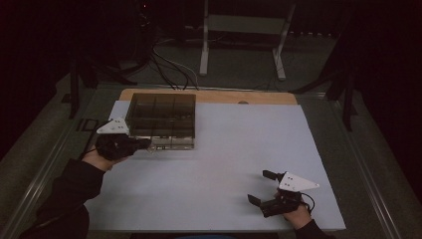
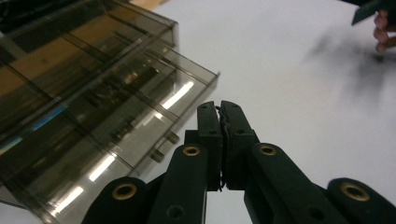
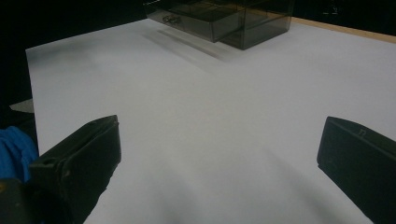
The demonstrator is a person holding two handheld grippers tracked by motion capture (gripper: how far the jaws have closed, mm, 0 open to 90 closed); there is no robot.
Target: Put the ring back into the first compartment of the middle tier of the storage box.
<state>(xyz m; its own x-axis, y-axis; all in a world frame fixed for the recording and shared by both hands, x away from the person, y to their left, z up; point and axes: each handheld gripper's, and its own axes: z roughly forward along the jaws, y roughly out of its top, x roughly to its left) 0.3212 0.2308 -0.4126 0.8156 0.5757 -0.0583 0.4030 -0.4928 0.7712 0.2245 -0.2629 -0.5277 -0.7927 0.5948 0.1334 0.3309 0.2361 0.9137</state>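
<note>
A smoky see-through drawer box (image 1: 160, 118) stands at the back left of the white table sheet (image 1: 224, 164). Its bottom drawer (image 2: 154, 121) is pulled out a little and has two small knobs (image 2: 164, 145) on its front. My left gripper (image 1: 148, 143) is shut with nothing between its jaws, just off the drawer's front left corner. In the left gripper view my left gripper (image 2: 222, 109) hangs beside the drawer front, apart from the knobs. My right gripper (image 1: 259, 186) rests near the front right edge, open and empty. From my right gripper (image 3: 218, 135), the box (image 3: 224, 18) lies far ahead.
A strip of wooden tabletop (image 1: 209, 95) shows behind the sheet. Beyond it are table legs (image 1: 204, 45) and cables (image 1: 169, 64) on a dark floor. A hand (image 2: 384, 32) with the other gripper appears at the top right of the left gripper view.
</note>
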